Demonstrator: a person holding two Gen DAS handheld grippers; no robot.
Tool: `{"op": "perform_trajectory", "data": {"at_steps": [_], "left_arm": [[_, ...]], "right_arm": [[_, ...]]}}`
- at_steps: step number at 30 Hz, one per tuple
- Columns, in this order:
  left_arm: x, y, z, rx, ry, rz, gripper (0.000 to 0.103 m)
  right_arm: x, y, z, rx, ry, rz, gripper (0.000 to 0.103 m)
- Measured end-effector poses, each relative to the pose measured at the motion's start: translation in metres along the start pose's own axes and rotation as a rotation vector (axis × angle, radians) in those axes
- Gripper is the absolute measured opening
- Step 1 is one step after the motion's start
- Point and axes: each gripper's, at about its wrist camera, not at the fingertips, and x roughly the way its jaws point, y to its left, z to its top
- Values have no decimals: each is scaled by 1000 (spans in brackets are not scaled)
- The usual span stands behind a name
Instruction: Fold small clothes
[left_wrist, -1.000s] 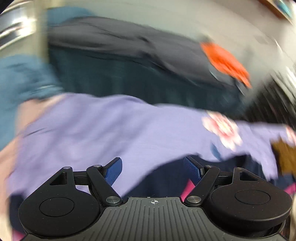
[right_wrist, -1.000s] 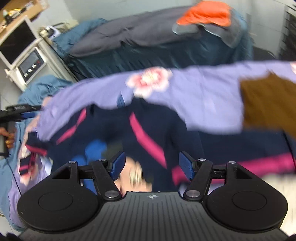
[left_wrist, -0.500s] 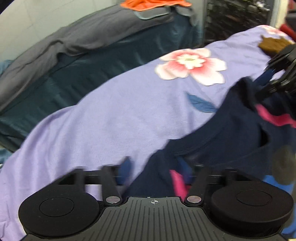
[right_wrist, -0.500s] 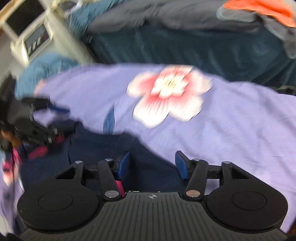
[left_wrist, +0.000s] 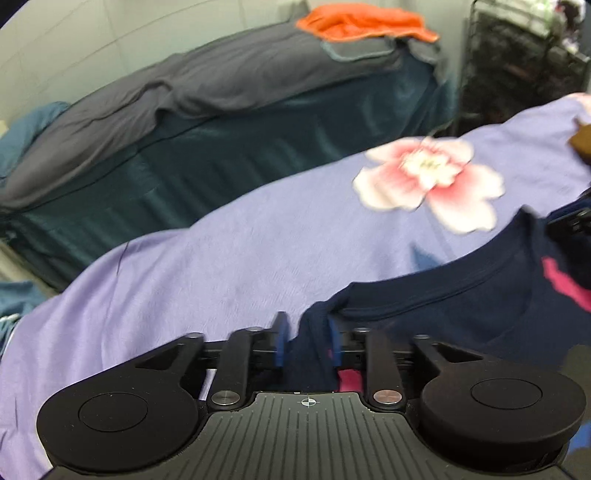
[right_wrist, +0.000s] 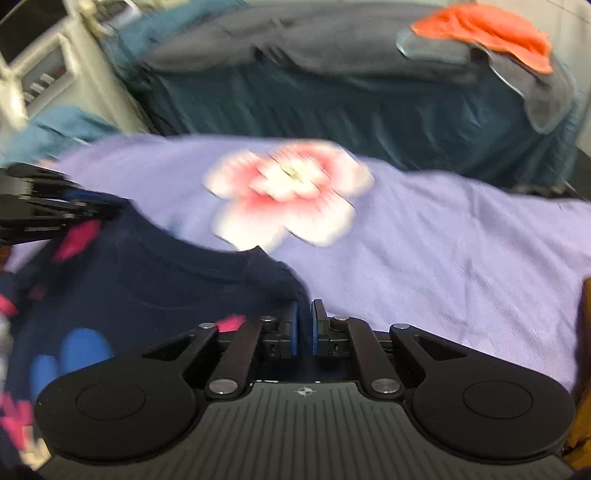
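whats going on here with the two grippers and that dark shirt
A person is working a small navy shirt with pink markings on a lilac flowered bedsheet, one handheld gripper at each shoulder beside the neckline. The right gripper has just been closing and now pinches the fabric. The left gripper has a fold of the shirt between its jaws, which have just been opening. The shirt lies spread out, not yet folded.

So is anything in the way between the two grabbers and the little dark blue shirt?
No, nothing is. The right gripper has been closing and pinches one shoulder of the navy shirt. The left gripper has the other shoulder's cloth between its pads, its jaws just reopened a bit. The shirt lies on the purple flowered sheet.
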Motion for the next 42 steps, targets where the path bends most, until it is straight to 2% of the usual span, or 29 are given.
{"op": "perform_trajectory", "data": {"at_steps": [1,3,5,7,9,12,15,17,19,21,23,26,29,32,34,37,38,39,40,41,42], "left_arm": [[-4,0,-1,-13,-9,42,103],[-21,5,-2,-33,-59,108,103],[-38,12,-4,-39,-83,107,103],[-62,19,-8,-48,-93,92,103],[-90,18,-19,-52,-117,80,103],[-118,12,-44,-29,-145,119,103],[-112,6,-62,8,-141,189,103],[-97,8,-54,16,-99,207,103],[-93,9,-40,-6,-104,224,103],[-99,8,-28,-46,-136,163,103],[-107,0,-23,-46,-162,89,103],[-102,-27,-28,38,-107,35,103],[-92,-51,-46,118,-35,59,103],[-86,-63,-63,130,13,98,103],[-84,-60,-70,106,32,101,103],[-79,-53,-70,61,59,133,103],[-77,-49,-68,47,55,144,103],[-76,-44,-64,30,49,154,103],[-75,-40,-61,9,37,161,103],[-73,-34,-56,-13,23,163,103],[-70,-28,-52,-34,12,165,103]], "right_arm": [[1,-1,0,9,-16,-2,21],[-11,-1,0,43,-62,-38,34],[-35,-3,-3,57,-127,-77,47],[-66,-1,-12,60,-191,-71,50],[-94,4,-25,63,-215,-37,52],[-128,17,-61,82,-202,34,56],[-140,45,-103,60,-151,71,57],[-138,61,-129,81,-103,80,57],[-134,71,-148,131,-62,98,57],[-134,83,-159,160,-56,101,57],[-136,91,-160,159,-76,122,57],[-136,95,-154,123,-129,118,57],[-124,83,-128,105,-165,132,57],[-99,61,-86,62,-205,32,59],[-77,34,-57,103,-211,-17,58],[-35,-6,-28,178,-134,-41,54],[-25,-14,-26,197,-106,11,50],[-18,-19,-26,211,-66,91,28],[-15,-20,-26,202,-26,144,12],[-17,-18,-28,173,-23,140,7],[-22,-19,-28,152,-46,93,7]]}}
